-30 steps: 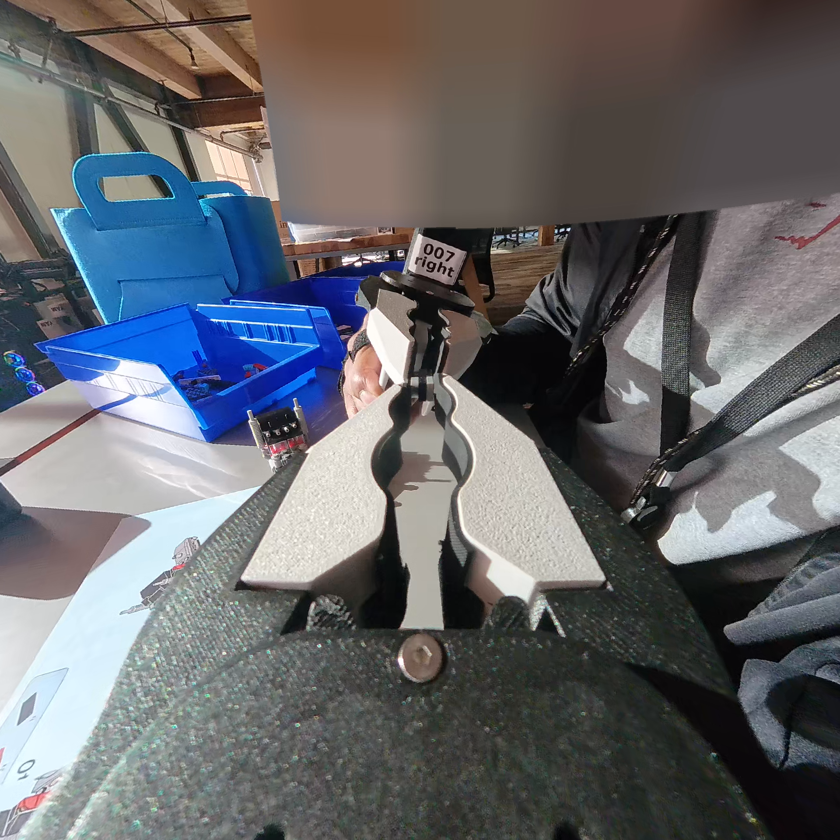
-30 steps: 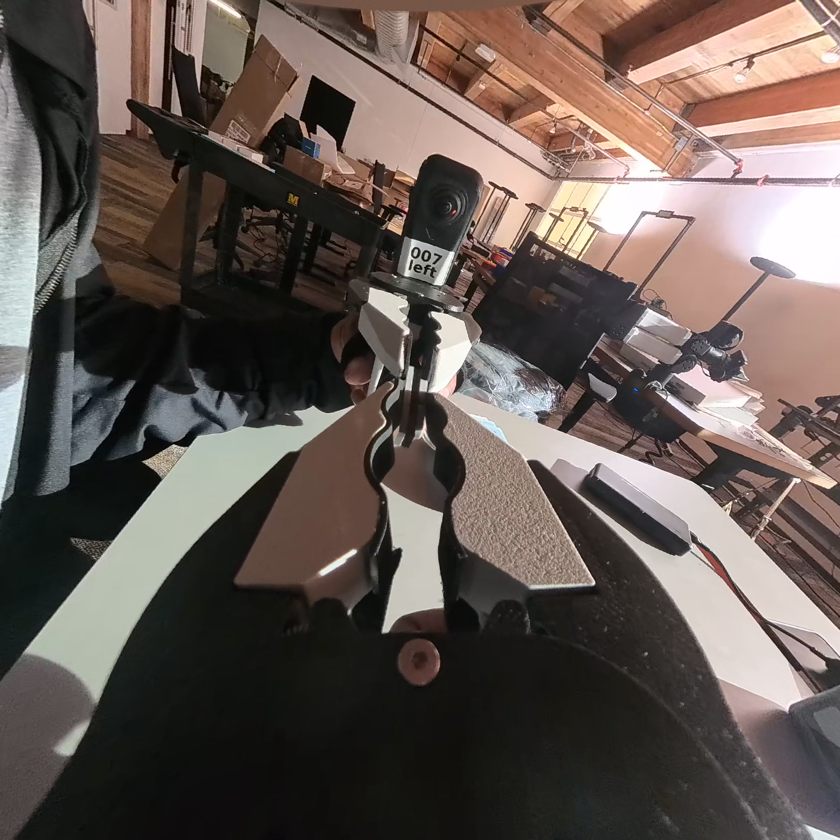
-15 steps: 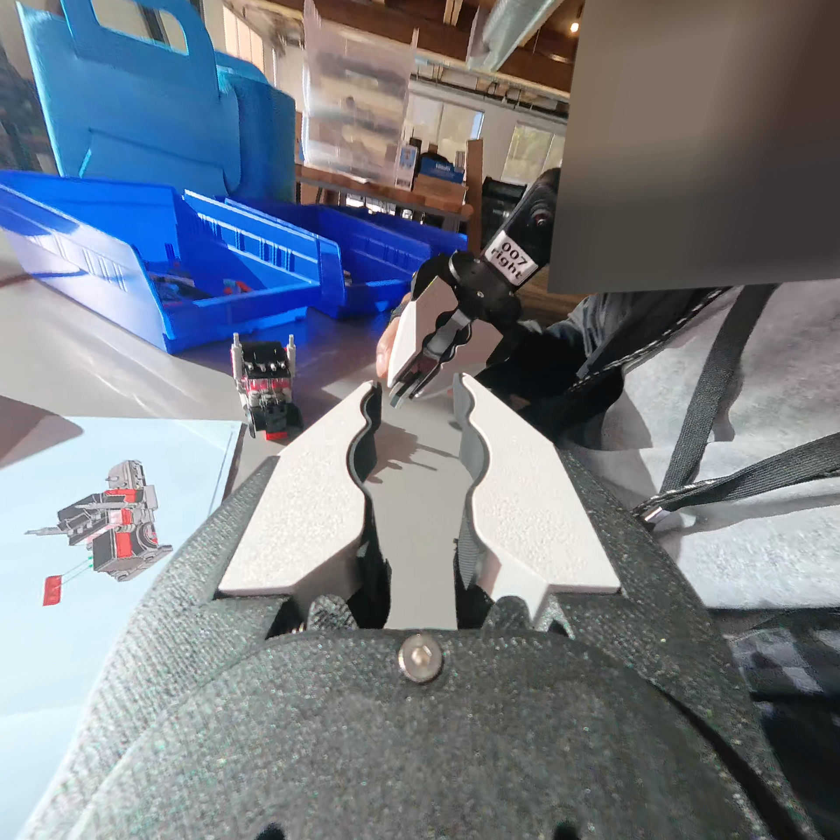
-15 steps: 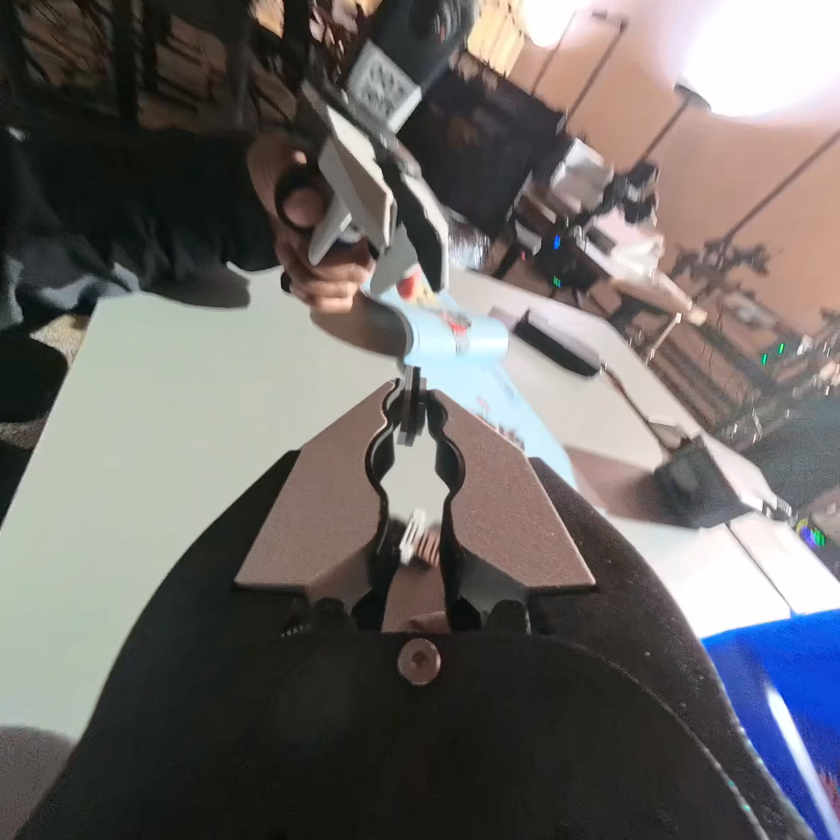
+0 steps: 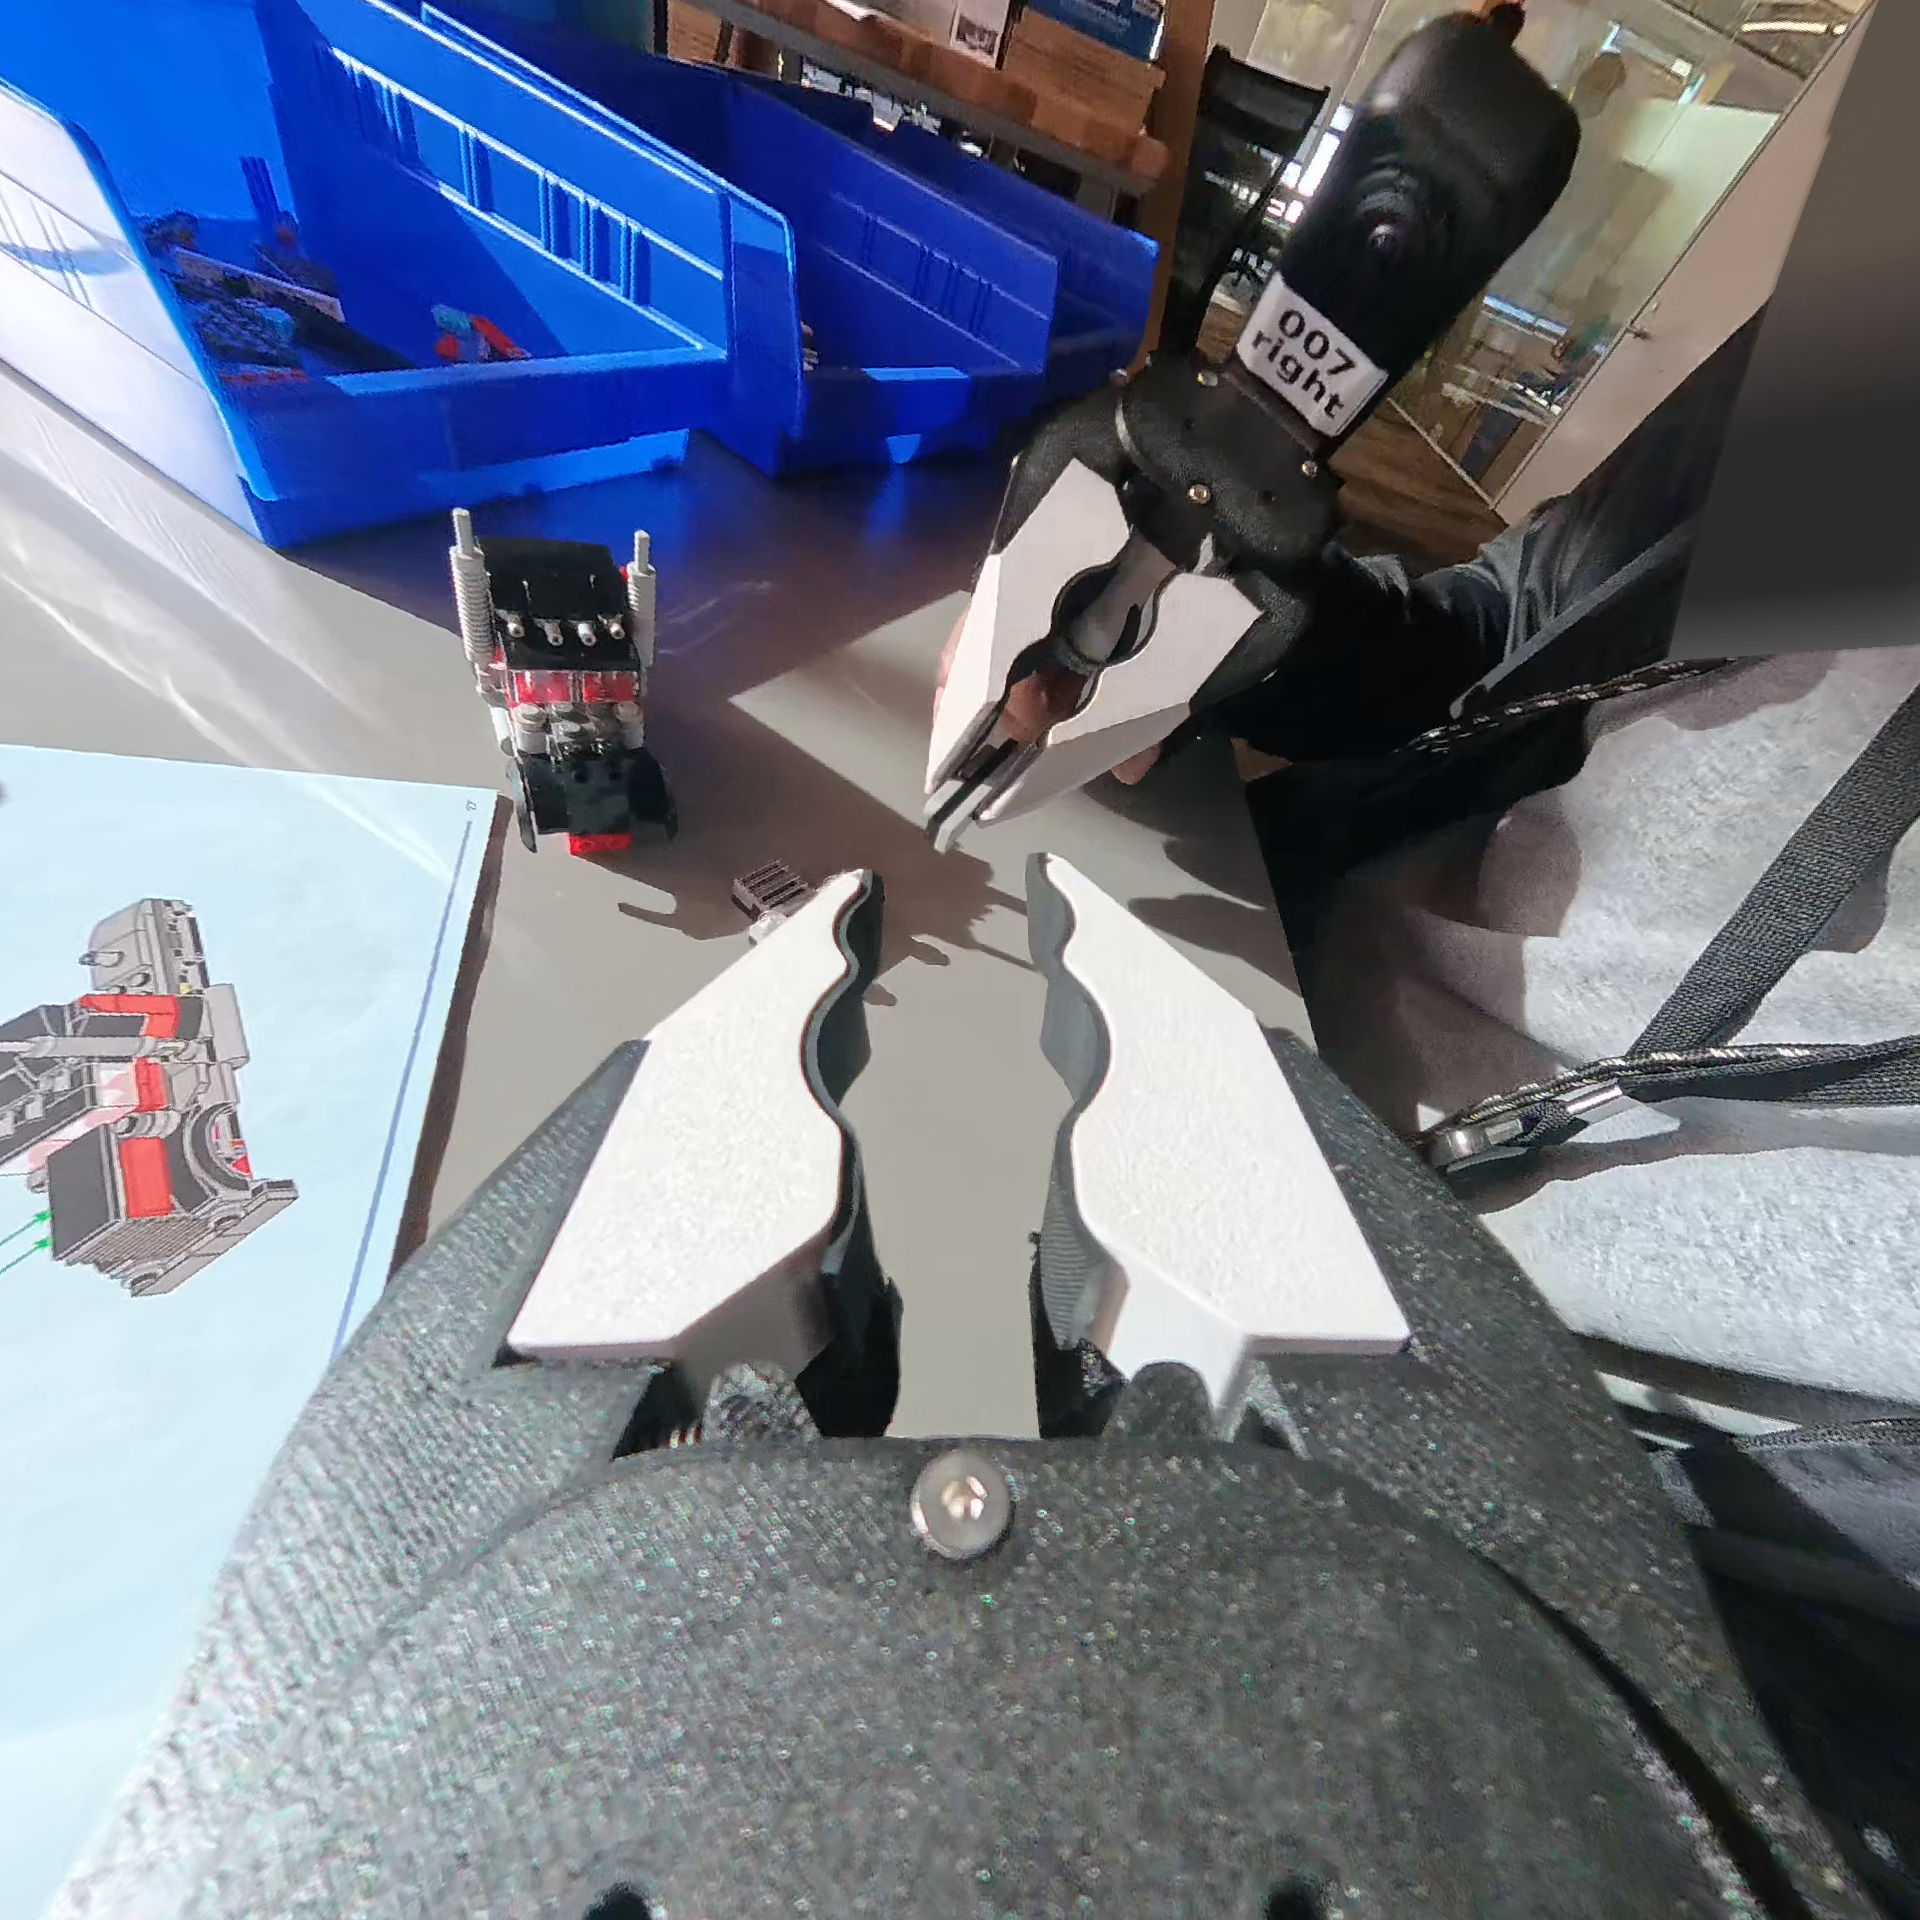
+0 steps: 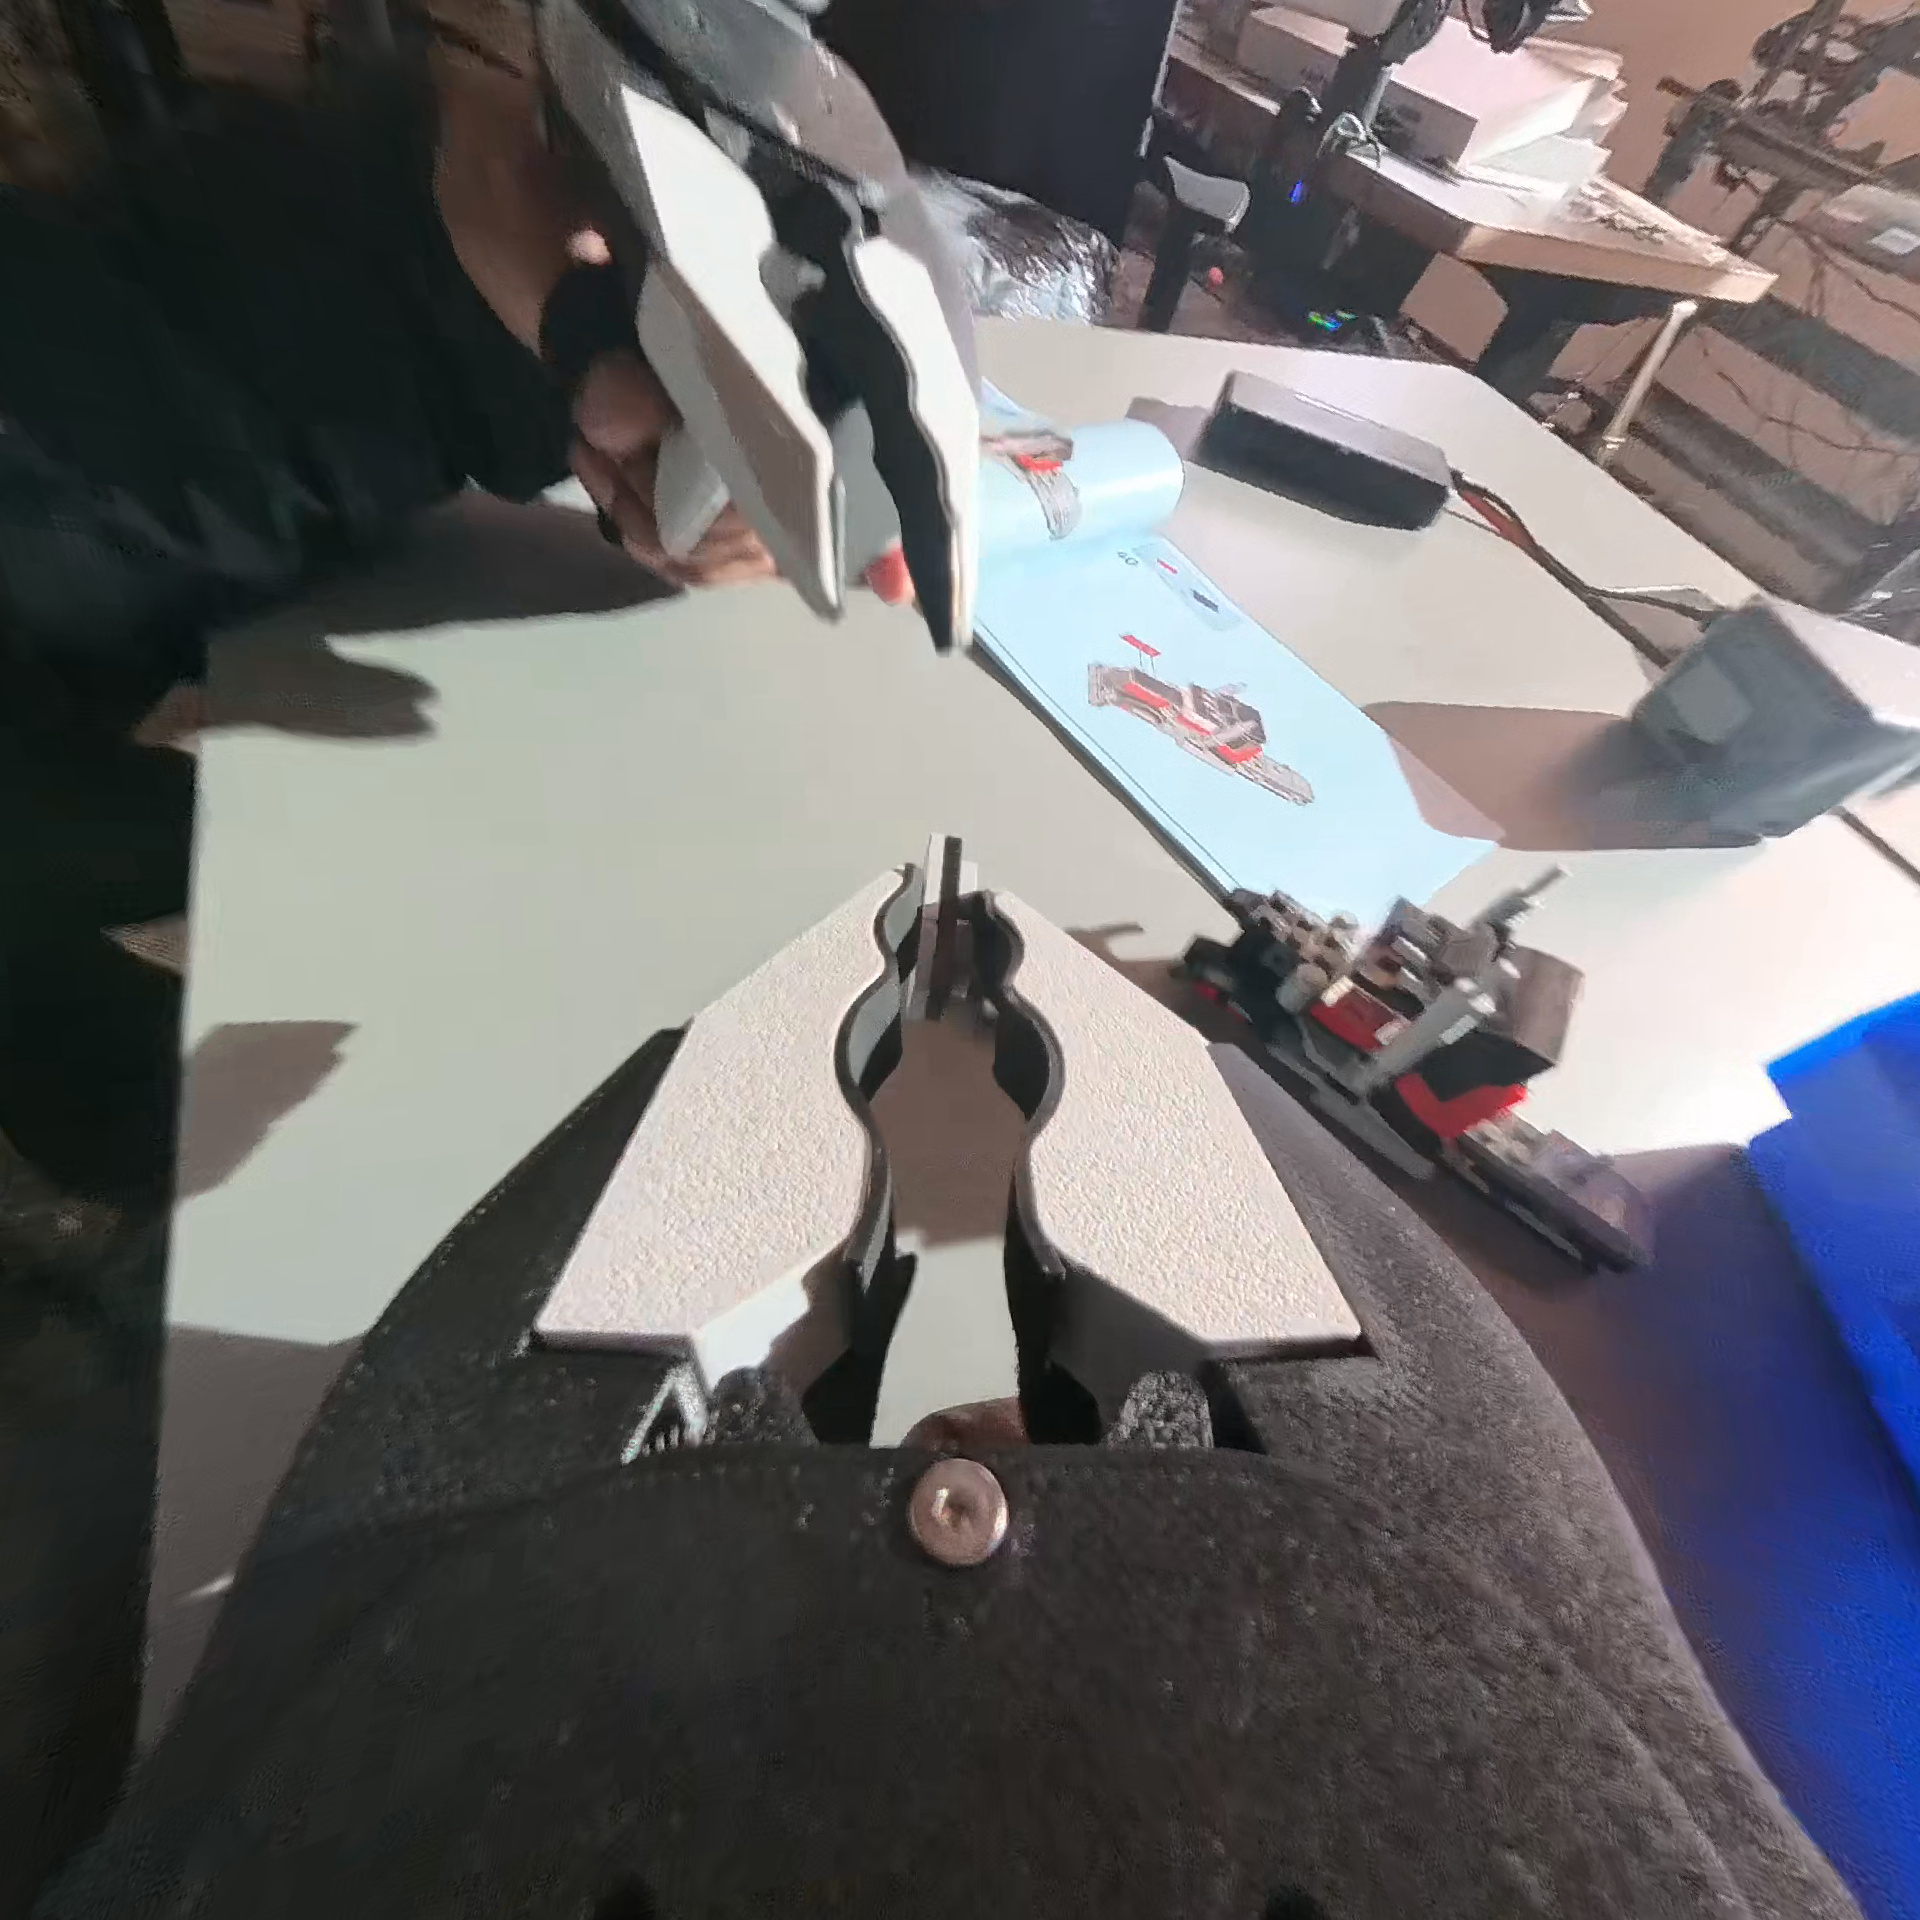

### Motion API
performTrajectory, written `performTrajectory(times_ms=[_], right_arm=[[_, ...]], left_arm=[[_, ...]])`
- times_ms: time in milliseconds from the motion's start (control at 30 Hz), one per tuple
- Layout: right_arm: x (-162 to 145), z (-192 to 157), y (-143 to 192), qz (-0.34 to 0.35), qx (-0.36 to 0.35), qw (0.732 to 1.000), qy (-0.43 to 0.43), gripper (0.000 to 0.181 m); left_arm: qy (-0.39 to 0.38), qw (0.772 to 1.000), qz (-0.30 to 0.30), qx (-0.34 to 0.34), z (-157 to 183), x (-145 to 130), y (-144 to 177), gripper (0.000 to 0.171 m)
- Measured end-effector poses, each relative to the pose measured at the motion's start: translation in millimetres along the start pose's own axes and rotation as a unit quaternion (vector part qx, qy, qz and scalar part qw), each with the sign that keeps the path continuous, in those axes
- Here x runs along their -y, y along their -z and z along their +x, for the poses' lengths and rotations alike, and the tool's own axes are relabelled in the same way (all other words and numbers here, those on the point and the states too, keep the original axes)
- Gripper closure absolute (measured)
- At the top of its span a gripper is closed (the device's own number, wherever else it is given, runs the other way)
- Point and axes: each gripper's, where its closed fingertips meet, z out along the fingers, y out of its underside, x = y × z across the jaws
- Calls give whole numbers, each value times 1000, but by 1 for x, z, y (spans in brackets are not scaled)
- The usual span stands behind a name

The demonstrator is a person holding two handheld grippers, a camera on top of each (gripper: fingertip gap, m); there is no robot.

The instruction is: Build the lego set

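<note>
The half-built lego truck [image 5: 566, 691], black with red and grey parts, stands upright on the pale surface [image 5: 260, 665], and everything else is placed from it. Just behind the truck sit the blue bins [image 5: 582, 312], one holding loose bricks. Beside the truck, on the side away from the person, lies the light-blue instruction booklet [image 5: 208, 1091], open at a drawing of the model. In front of the truck, near its red bumper, a small grey grille piece [image 5: 771, 886] lies on the surface, just by one fingertip of the left tool [image 5: 951, 883], whose fingers stand well apart with nothing between them. Across from the truck, toward the person, the right tool [image 5: 961, 816] tilts down toward the surface; it is closed on a thin flat light-and-dark piece [image 6: 940, 914] that sticks out past its tips (in the right wrist view the piece stands on edge between the fingers). The truck [image 6: 1392, 1013] lies just beside that tool there.
</note>
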Motion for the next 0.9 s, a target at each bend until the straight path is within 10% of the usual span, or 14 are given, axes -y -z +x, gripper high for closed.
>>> performTrajectory(times_ms=[900], right_arm=[[44,-18,-10,141,23,987,77,170]], left_arm=[[-104,994,25,-18,18,10,-7,159]])
